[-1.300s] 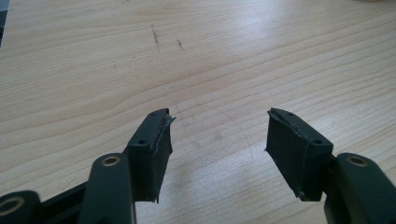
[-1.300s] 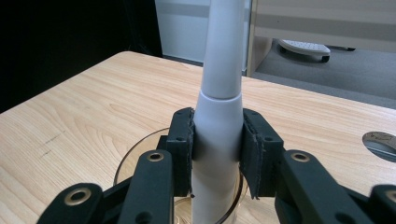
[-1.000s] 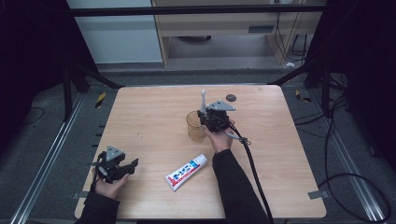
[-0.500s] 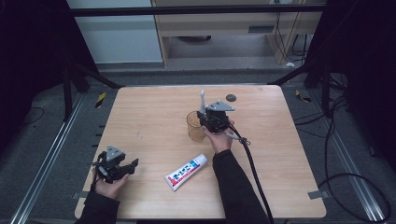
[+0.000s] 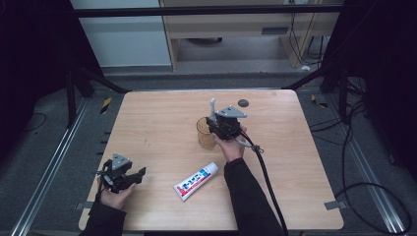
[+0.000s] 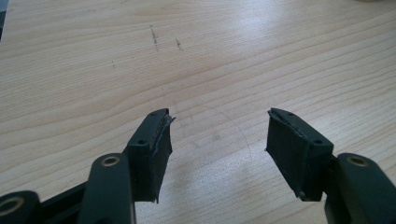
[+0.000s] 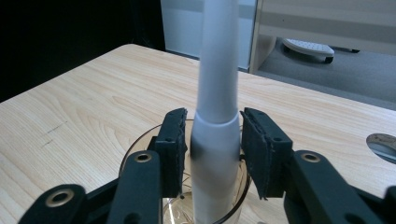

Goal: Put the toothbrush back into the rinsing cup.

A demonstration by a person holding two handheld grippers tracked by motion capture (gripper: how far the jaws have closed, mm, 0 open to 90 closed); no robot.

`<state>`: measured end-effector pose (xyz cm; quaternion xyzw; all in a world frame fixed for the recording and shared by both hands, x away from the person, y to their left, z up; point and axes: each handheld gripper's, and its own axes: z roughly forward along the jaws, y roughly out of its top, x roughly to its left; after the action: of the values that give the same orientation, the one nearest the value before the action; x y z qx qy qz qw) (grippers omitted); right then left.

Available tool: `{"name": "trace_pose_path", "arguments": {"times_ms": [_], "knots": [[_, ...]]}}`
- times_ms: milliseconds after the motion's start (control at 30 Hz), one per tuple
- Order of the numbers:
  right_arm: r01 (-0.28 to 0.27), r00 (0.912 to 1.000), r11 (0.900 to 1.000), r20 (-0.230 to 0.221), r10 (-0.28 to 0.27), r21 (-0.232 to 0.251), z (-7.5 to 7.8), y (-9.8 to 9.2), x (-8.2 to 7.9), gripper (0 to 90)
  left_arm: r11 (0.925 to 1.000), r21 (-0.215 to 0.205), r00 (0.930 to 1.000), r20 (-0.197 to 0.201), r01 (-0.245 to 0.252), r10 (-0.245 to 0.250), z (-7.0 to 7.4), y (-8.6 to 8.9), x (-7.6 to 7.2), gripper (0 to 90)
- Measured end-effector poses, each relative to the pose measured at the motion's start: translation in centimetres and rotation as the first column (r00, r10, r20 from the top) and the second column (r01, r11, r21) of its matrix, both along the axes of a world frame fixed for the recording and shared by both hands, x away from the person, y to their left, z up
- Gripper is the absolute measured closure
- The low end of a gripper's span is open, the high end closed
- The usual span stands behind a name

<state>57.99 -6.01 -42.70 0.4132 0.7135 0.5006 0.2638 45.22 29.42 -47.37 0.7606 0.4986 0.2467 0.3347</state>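
amber cup (image 5: 205, 133): stood near the middle of the wooden table (image 5: 157, 118); a white toothbrush (image 5: 212, 109) is set upright inside it. right gripper (image 7: 212, 144): held at the cup's rim, jaws just opened, toothbrush handle left between the pads with slight gaps showing. toothpaste tube (image 5: 196, 181): laid flat nearer the person than the cup. left gripper (image 6: 217, 140): kept well apart from the cup, spread wide, nothing grasped.
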Motion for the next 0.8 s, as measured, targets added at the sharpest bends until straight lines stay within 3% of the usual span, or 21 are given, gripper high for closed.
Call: {"name": "trace_pose_path", "arguments": {"times_ms": [433,667,800], "knots": [[-0.01,0.9996,1.0,0.025,0.01,0.004,0.9,-0.1,-0.8,35.8,1.0,-0.001,1.0,0.005,0.001,-0.001,0.1,-0.1,-0.1,39.5],[0.005,0.9995,1.0,0.03,-0.006,0.025,1.9,-1.4,-2.0,30.7,1.0,-0.003,0.9999,0.006,0.008,-0.008,0.2,-0.1,-0.1,41.3],[0.011,0.9997,1.0,0.02,-0.011,0.003,2.3,-2.4,-2.7,28.9,0.9999,-0.005,0.9999,0.006,0.016,-0.015,0.2,-0.2,-0.1,42.9]]}}
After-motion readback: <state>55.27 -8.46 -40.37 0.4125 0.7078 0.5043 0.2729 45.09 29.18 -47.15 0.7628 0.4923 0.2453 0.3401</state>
